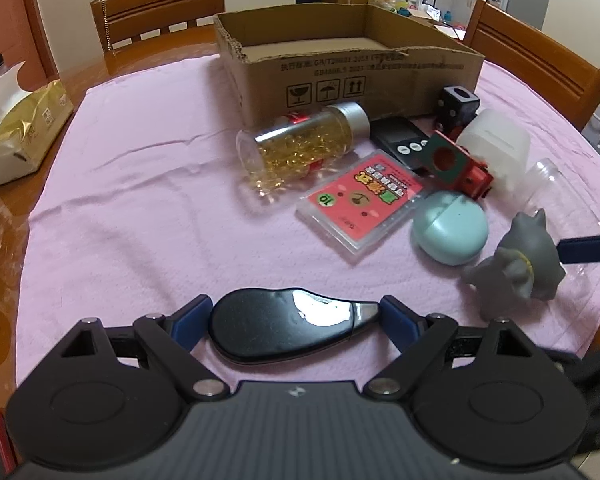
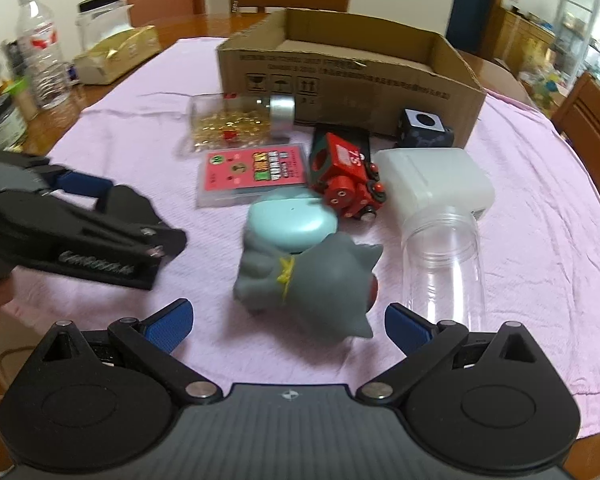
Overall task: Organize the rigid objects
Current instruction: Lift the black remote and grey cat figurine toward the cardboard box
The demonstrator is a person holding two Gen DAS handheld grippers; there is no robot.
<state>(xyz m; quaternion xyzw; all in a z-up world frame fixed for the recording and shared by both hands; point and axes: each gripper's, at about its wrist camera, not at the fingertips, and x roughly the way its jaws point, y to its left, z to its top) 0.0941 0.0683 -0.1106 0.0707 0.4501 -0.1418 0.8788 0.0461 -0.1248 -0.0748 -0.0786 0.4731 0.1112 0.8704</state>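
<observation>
A pink cloth (image 1: 132,184) is spread over the wooden table (image 1: 4,216). An open cardboard box (image 1: 340,68) is set at the far side, its interior mostly hidden. Just before it a cluster is laid out: white plastic container (image 2: 432,180), clear jar (image 2: 440,264), capsule bottle (image 1: 300,140) on its side, grey cat figure (image 2: 308,280), teal case (image 1: 450,232), red card case (image 1: 360,200), red toy train (image 2: 348,176). A black teardrop-shaped object (image 1: 284,330) is clamped in the left gripper (image 1: 296,320), near the cloth's front edge. The right gripper (image 2: 288,320) is held wide, the cat figure between its fingers, contact unclear.
</observation>
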